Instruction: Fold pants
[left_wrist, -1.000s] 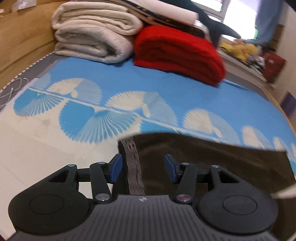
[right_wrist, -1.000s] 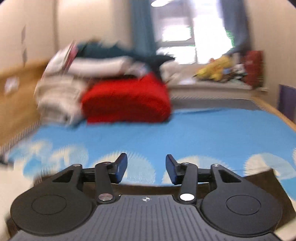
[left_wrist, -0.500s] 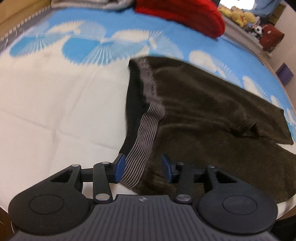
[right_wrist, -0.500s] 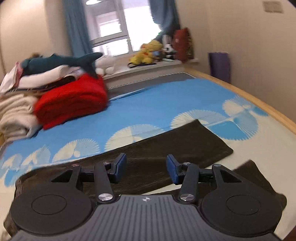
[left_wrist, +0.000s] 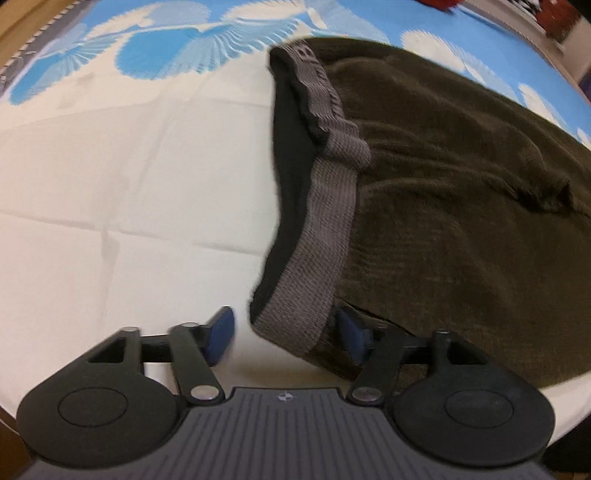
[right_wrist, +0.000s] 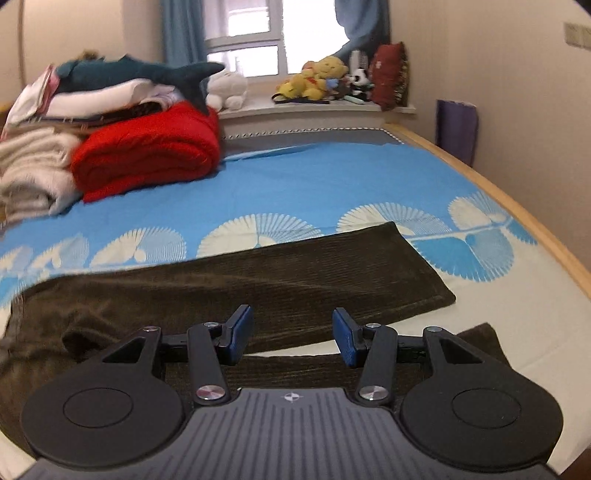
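Dark brown pants (left_wrist: 443, 192) lie flat on the bed, with a grey elastic waistband (left_wrist: 317, 221) at their left end. My left gripper (left_wrist: 284, 334) is open, its jaws on either side of the near corner of the waistband. In the right wrist view the pants (right_wrist: 258, 284) spread across the bed with two legs running right; the far leg's hem (right_wrist: 424, 266) lies flat. My right gripper (right_wrist: 293, 338) is open and empty, low over the gap between the two legs.
Folded red blanket (right_wrist: 147, 151), beige blankets (right_wrist: 29, 173) and a shark plush (right_wrist: 140, 72) are stacked at the far left of the bed. Stuffed toys (right_wrist: 317, 79) sit on the window sill. The wooden bed edge (right_wrist: 517, 218) runs along the right.
My left gripper has dropped lower and closer, and the waistband corner now sits between its jaws. My right gripper has settled nearer the pant legs, with little other movement.
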